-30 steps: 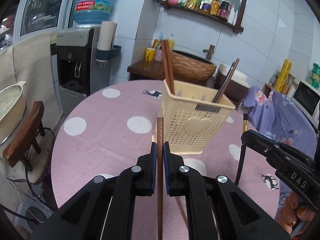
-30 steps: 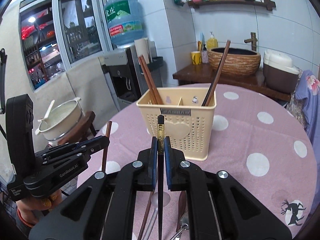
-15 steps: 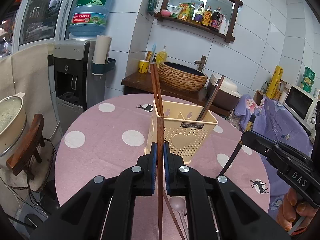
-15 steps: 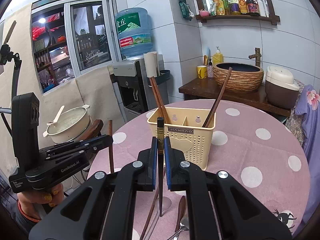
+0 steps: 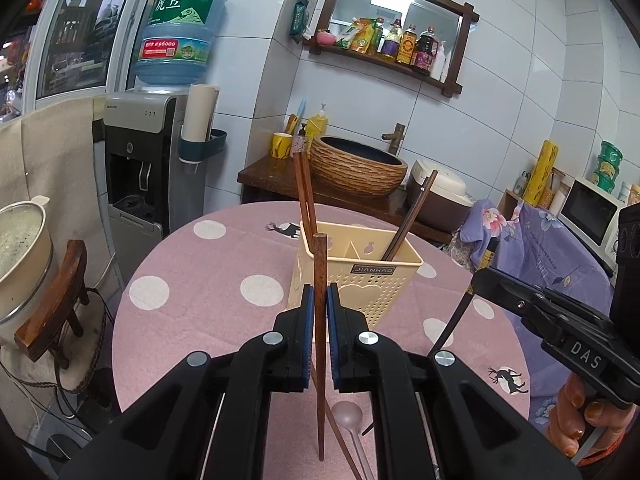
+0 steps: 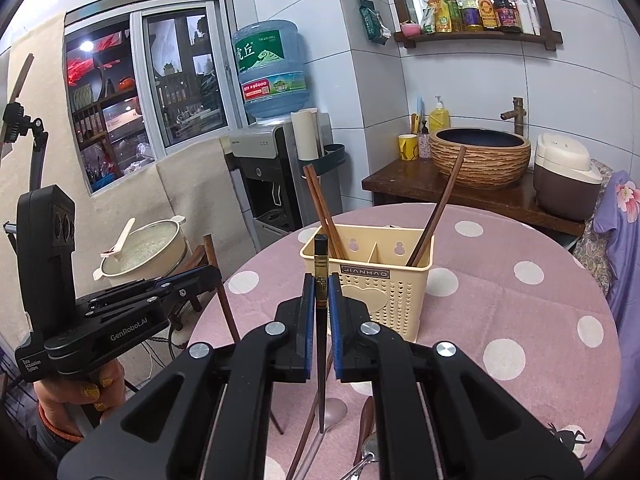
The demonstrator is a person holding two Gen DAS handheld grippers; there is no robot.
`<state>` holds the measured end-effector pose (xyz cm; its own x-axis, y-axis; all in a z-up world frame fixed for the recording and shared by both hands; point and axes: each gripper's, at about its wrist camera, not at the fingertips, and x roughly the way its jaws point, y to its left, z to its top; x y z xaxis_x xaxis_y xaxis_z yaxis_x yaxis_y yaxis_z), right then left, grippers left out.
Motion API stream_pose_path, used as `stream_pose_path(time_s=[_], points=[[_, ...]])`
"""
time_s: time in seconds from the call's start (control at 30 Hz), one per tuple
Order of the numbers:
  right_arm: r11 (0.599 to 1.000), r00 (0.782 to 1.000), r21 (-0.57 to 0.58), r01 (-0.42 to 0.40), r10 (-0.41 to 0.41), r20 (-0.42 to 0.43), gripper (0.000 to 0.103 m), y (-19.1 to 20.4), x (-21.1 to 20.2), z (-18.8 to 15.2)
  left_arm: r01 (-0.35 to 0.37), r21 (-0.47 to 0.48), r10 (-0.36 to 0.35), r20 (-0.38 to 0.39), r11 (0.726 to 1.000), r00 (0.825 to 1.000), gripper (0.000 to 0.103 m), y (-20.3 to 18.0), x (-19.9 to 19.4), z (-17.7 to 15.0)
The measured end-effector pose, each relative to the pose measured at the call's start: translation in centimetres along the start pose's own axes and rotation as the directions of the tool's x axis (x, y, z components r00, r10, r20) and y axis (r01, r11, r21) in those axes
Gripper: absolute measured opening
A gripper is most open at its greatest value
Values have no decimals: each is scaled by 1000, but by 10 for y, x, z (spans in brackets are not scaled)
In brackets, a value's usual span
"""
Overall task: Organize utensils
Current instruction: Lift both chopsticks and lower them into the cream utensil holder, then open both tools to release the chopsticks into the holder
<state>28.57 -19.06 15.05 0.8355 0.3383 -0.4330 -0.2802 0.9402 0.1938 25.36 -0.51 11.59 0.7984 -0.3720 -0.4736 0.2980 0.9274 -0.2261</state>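
Note:
A cream perforated utensil basket [image 5: 360,280] [image 6: 376,280] stands on the pink dotted table [image 5: 208,272]. It holds two brown chopsticks in its left compartment and one in its right. My left gripper [image 5: 319,312] is shut on a brown wooden chopstick [image 5: 319,272], held upright in front of the basket. My right gripper [image 6: 321,304] is shut on a dark chopstick with a gold band [image 6: 321,268], also upright short of the basket. On the table below lie a loose chopstick [image 5: 340,436], a clear spoon [image 5: 349,412] and a brown-handled spoon [image 6: 365,420].
A water dispenser [image 5: 160,152] stands behind the table at the left. A pot [image 5: 20,248] sits on a wooden stool at far left. A woven basin [image 5: 358,168] and rice cooker [image 5: 440,196] stand on the counter beyond.
Both grippers have risen and drawn back from the basket, which now looks smaller and farther. Each still holds its chopstick upright.

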Motion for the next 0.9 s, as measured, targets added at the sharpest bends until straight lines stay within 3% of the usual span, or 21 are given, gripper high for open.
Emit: stream_pose_path(time_s=[0.27, 0.53, 0.77, 0.9], points=[[1000, 1000, -1, -15, 15, -2, 8, -2, -1, 19, 30, 32, -30, 16, 999, 999, 8, -9, -7, 19], [1000, 999, -11, -16, 16, 43, 8, -7, -15, 70, 99, 37, -100, 38, 994, 994, 8, -20, -19, 74], [996, 980, -47, 71, -61, 190, 8, -5, -35, 142, 83, 49, -88, 128, 995, 988, 8, -37, -28, 147], [990, 964, -46, 136, -122, 237, 8, -9, -27, 165, -6, 45, -4, 207, 999, 978, 8, -42, -17, 173]])
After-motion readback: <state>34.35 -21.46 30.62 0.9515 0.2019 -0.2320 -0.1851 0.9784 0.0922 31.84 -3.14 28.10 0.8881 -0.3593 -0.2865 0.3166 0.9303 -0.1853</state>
